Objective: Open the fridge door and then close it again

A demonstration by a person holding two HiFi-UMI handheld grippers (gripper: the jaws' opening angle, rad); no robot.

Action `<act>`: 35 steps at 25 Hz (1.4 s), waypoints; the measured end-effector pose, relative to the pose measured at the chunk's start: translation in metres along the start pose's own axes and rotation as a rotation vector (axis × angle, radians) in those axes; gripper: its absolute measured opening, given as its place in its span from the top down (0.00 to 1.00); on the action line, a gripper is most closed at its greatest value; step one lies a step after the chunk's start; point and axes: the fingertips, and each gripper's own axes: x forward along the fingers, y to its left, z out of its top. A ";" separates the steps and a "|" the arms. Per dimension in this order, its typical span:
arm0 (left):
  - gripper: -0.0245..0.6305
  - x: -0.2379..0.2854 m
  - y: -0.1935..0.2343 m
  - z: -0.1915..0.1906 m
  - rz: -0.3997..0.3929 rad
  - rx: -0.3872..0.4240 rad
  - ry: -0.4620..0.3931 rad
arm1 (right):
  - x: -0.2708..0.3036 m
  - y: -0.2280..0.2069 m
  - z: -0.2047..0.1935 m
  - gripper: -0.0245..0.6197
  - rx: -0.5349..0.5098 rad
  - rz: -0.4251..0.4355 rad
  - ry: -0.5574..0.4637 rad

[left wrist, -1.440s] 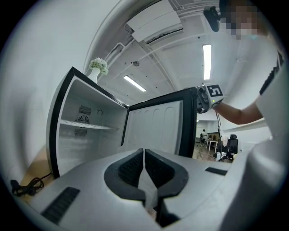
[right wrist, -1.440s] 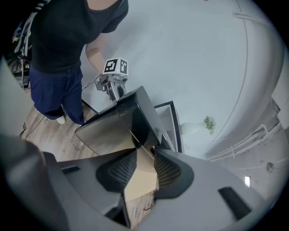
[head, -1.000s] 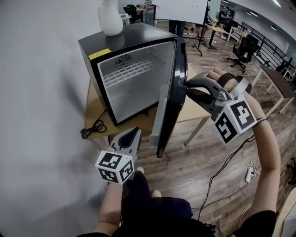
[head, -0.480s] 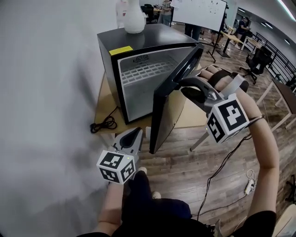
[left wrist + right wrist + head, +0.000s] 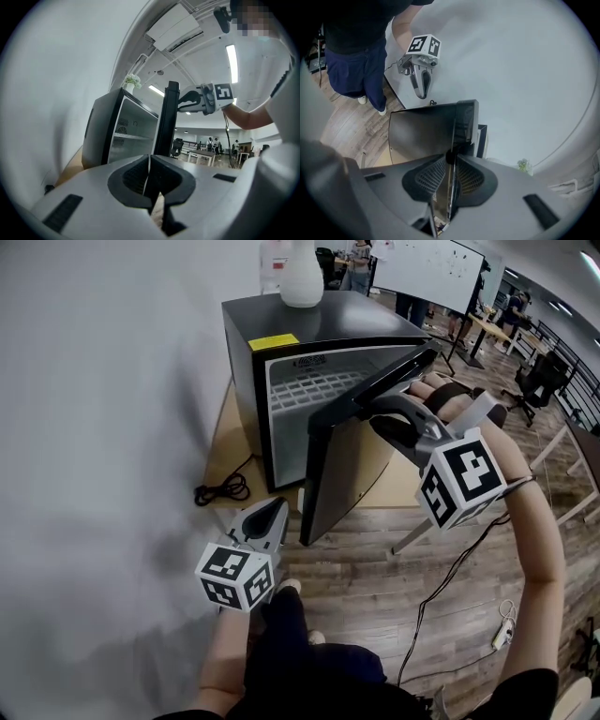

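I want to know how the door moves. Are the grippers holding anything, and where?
The right gripper pinches the fridge door by its top edge, jaws just closing tighter. The left gripper is shut, holding nothing.

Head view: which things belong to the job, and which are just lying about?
Job: fridge; fridge door, part open; right gripper, jaws just closing further on the door's edge.
Lying about: left gripper, shut, empty; white vase atop fridge; black cable; wooden table.
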 end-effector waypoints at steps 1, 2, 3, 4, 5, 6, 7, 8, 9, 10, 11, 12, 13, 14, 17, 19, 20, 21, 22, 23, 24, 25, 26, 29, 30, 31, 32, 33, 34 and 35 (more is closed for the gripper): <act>0.95 0.000 0.002 0.000 0.004 -0.002 -0.001 | 0.002 -0.001 0.001 0.88 0.000 0.002 -0.004; 0.95 0.000 0.004 0.000 0.007 -0.004 -0.002 | 0.004 -0.003 0.001 0.88 -0.002 0.003 -0.007; 0.95 0.000 0.005 0.000 0.011 -0.005 -0.002 | 0.006 -0.004 0.001 0.88 -0.004 0.004 -0.009; 0.95 0.000 0.007 0.000 0.015 -0.006 -0.002 | 0.008 -0.004 0.002 0.88 -0.007 0.005 -0.012; 0.95 0.000 0.009 -0.001 0.019 -0.008 -0.002 | 0.010 -0.006 0.002 0.88 -0.009 0.006 -0.015; 0.95 0.000 0.011 -0.001 0.024 -0.010 -0.002 | 0.013 -0.007 0.003 0.88 -0.011 0.007 -0.017; 0.95 0.000 0.015 0.000 0.028 -0.012 -0.002 | 0.016 -0.010 0.004 0.88 -0.013 0.008 -0.020; 0.95 0.000 0.019 0.000 0.032 -0.015 -0.002 | 0.021 -0.012 0.005 0.88 -0.015 0.010 -0.022; 0.95 0.001 0.024 0.000 0.036 -0.017 -0.002 | 0.026 -0.015 0.005 0.88 -0.016 0.012 -0.024; 0.95 0.002 0.028 0.001 0.040 -0.020 -0.003 | 0.031 -0.017 0.006 0.87 -0.018 0.015 -0.027; 0.95 0.002 0.032 0.001 0.045 -0.024 -0.005 | 0.035 -0.020 0.007 0.87 -0.019 0.017 -0.029; 0.95 0.002 0.036 0.001 0.051 -0.028 -0.007 | 0.039 -0.022 0.008 0.87 -0.020 0.019 -0.031; 0.95 0.003 0.040 0.002 0.056 -0.032 -0.010 | 0.042 -0.024 0.008 0.87 -0.019 0.020 -0.034; 0.95 0.003 0.043 0.003 0.061 -0.035 -0.012 | 0.045 -0.026 0.009 0.87 -0.018 0.022 -0.036; 0.95 0.004 0.052 0.002 0.072 -0.044 -0.012 | 0.054 -0.032 0.009 0.87 -0.015 0.034 -0.041; 0.95 0.006 0.058 0.002 0.078 -0.050 -0.011 | 0.061 -0.036 0.010 0.87 -0.024 0.041 -0.037; 0.95 0.007 0.062 0.002 0.082 -0.052 -0.013 | 0.065 -0.037 0.010 0.87 -0.031 0.043 -0.034; 0.95 0.007 0.066 0.003 0.086 -0.055 -0.014 | 0.069 -0.039 0.010 0.86 -0.036 0.045 -0.033; 0.95 0.008 0.069 0.004 0.089 -0.057 -0.016 | 0.072 -0.041 0.010 0.86 -0.038 0.046 -0.032; 0.95 0.009 0.072 0.005 0.092 -0.058 -0.018 | 0.075 -0.043 0.010 0.86 -0.037 0.049 -0.033; 0.95 0.010 0.075 0.006 0.094 -0.059 -0.020 | 0.078 -0.045 0.010 0.86 -0.036 0.051 -0.034; 0.95 0.011 0.077 0.007 0.096 -0.060 -0.021 | 0.081 -0.047 0.009 0.86 -0.035 0.053 -0.036; 0.95 0.012 0.080 0.007 0.098 -0.062 -0.022 | 0.084 -0.049 0.009 0.86 -0.035 0.055 -0.036; 0.95 0.015 0.087 0.008 0.107 -0.070 -0.025 | 0.095 -0.054 0.008 0.86 -0.050 0.058 -0.026; 0.95 0.015 0.090 0.008 0.111 -0.072 -0.025 | 0.099 -0.056 0.007 0.86 -0.061 0.056 -0.017; 0.95 0.016 0.092 0.008 0.113 -0.073 -0.024 | 0.102 -0.057 0.007 0.86 -0.072 0.054 -0.007; 0.95 0.016 0.093 0.008 0.115 -0.075 -0.023 | 0.105 -0.059 0.006 0.86 -0.081 0.055 0.004; 0.95 0.015 0.094 0.008 0.117 -0.076 -0.023 | 0.107 -0.059 0.006 0.86 -0.087 0.061 0.013; 0.95 0.015 0.095 0.008 0.118 -0.077 -0.023 | 0.107 -0.060 0.007 0.86 -0.090 0.071 0.017; 0.95 0.014 0.096 0.009 0.119 -0.077 -0.025 | 0.106 -0.060 0.007 0.86 -0.091 0.078 0.019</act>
